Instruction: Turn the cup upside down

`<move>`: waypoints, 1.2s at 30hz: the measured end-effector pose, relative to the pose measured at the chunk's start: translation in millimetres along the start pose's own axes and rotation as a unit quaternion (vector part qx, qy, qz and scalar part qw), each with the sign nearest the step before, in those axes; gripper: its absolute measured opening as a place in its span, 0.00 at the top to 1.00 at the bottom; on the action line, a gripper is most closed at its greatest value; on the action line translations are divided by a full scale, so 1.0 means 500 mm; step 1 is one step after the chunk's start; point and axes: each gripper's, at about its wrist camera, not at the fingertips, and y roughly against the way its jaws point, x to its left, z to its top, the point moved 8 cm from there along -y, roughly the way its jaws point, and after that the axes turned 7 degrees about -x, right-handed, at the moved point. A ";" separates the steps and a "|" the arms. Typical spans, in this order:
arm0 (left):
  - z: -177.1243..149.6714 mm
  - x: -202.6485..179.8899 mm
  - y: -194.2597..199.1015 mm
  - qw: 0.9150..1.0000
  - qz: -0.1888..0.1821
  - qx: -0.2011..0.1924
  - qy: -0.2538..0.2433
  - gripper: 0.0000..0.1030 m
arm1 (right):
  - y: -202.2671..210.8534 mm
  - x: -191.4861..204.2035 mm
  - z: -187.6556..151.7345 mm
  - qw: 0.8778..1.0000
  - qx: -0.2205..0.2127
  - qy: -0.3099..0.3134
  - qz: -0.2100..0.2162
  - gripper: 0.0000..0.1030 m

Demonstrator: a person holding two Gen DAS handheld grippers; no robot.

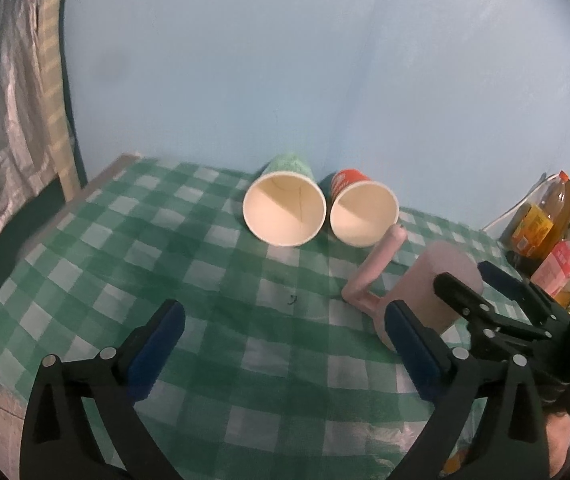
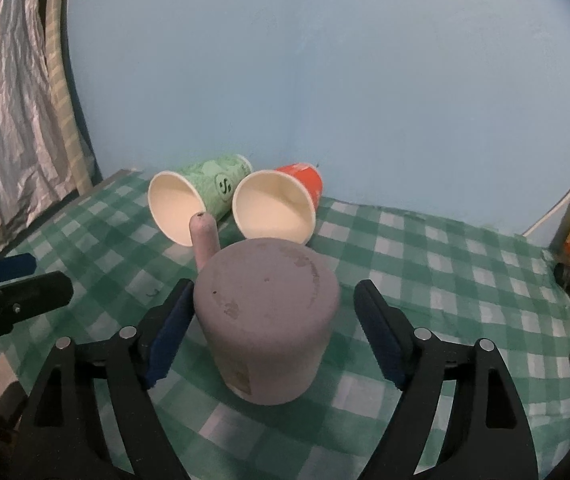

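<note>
The right gripper point(image 2: 271, 328) is spread wide around 1 pink mug point(image 2: 269, 320); its left pad point(image 2: 169, 332) lies at the mug's wall, the right pad stands apart. The mug sits bottom-up on the checked cloth point(image 2: 445, 280), its handle point(image 2: 204, 236) pointing toward the far cups. The left gripper point(image 1: 281, 344) is also wide, holding nothing, with bare cloth between its fingers; its right finger point(image 1: 417, 348) is just beside the mug.

Farther back, 2 paper cups lie on their sides, mouths toward the cameras: 1 green cup point(image 2: 201, 196) and 1 red cup point(image 2: 281, 200), just beside each other near the blue wall point(image 2: 325, 80).

The cloth's left edge meets a curtain point(image 2: 1, 120). At the right edge stand bottles point(image 1: 557, 216), count unclear. Open cloth stretches left of the mug.
</note>
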 end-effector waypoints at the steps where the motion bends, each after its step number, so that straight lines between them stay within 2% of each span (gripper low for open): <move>1: 0.004 -0.003 0.010 1.000 0.001 -0.010 -0.005 0.01 | 0.008 -0.003 0.003 1.000 -0.004 -0.005 0.000 0.20; 5: 0.015 -0.015 0.036 0.999 0.009 -0.035 -0.020 0.01 | 0.047 -0.014 0.018 1.000 -0.024 -0.010 -0.013 0.16; 12: 0.016 -0.054 0.060 0.996 0.020 -0.059 -0.071 0.01 | 0.104 -0.038 0.017 0.998 -0.043 -0.027 -0.021 0.15; 22: 0.019 -0.092 0.090 0.991 0.023 -0.091 -0.095 0.01 | 0.140 -0.071 0.003 0.997 -0.052 -0.045 -0.034 0.15; 36: 0.010 -0.110 0.092 0.991 0.014 -0.087 -0.098 0.01 | 0.148 -0.073 -0.002 0.997 -0.050 -0.046 -0.037 0.15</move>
